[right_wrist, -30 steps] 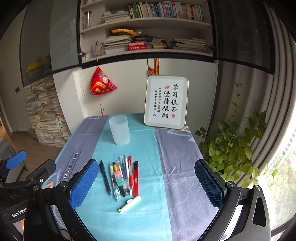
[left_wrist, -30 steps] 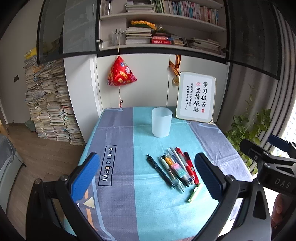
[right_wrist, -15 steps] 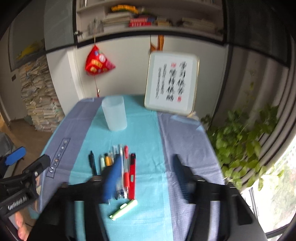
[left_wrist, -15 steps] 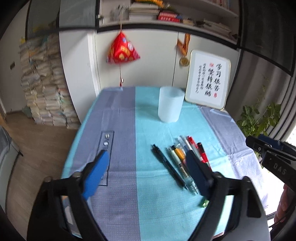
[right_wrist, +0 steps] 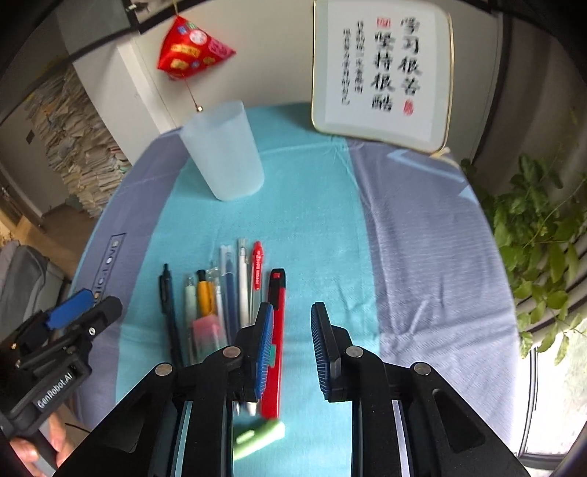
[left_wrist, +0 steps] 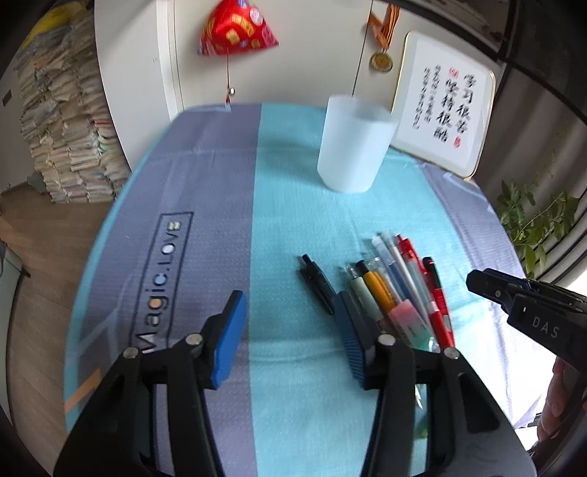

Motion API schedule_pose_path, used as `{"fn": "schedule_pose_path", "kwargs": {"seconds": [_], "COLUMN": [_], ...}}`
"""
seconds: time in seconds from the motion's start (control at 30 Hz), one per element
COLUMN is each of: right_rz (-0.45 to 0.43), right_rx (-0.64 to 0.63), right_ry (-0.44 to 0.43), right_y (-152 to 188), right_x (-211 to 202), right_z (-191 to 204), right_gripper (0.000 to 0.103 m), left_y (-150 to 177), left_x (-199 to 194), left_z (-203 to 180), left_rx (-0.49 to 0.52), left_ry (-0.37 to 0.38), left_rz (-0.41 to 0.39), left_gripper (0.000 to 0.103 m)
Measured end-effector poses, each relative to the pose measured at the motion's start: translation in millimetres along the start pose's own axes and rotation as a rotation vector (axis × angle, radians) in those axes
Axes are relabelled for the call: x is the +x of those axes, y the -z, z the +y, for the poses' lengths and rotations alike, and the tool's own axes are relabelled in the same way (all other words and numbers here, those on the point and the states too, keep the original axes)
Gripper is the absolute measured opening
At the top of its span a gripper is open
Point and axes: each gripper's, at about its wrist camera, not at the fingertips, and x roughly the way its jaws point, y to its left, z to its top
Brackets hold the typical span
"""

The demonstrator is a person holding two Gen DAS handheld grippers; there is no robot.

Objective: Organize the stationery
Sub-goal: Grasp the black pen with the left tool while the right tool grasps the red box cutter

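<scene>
A row of several pens (left_wrist: pixel 389 282) lies on the teal strip of the tablecloth, with a black pen (left_wrist: pixel 317 282) a little apart on its left and a pink eraser (left_wrist: pixel 405 319) on top. A frosted plastic cup (left_wrist: pixel 354 143) stands upright behind them. My left gripper (left_wrist: pixel 290 337) hovers left of the row; its jaws are closing over bare cloth. My right gripper (right_wrist: pixel 292 348) hangs just right of the red cutter (right_wrist: pixel 275 330), and its jaws are closing to a narrow gap that holds nothing. A green highlighter (right_wrist: pixel 258 436) lies nearest, partly hidden by the right gripper's body.
A framed calligraphy board (right_wrist: pixel 381 69) leans on the wall behind the cup (right_wrist: pixel 223 150). A red ornament (left_wrist: pixel 234 25) hangs over the table's far edge. A leafy plant (right_wrist: pixel 539 238) stands to the right, stacked books (left_wrist: pixel 62 121) to the left on the floor.
Both grippers have dropped and tipped down toward the pens, which now look much closer. The jaws of both have narrowed, the right pair more than the left.
</scene>
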Motion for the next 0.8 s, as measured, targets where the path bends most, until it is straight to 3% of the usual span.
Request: {"fn": "schedule_pose_path", "kwargs": {"seconds": [0.47, 0.8], "right_rz": [0.086, 0.094], "right_rx": [-0.021, -0.060], "right_ry": [-0.007, -0.006], "right_y": [-20.7, -23.6], "right_x": [49.3, 61.0], "right_z": [8.6, 12.3], "right_gripper": [0.022, 0.022], "left_y": [-18.6, -20.7], "left_x": [39.2, 55.1], "left_z": [-14.0, -17.8], "left_rx": [0.017, 0.018], "left_ry": [0.001, 0.013], "left_rz": [0.058, 0.098], "left_gripper": [0.047, 0.038]}}
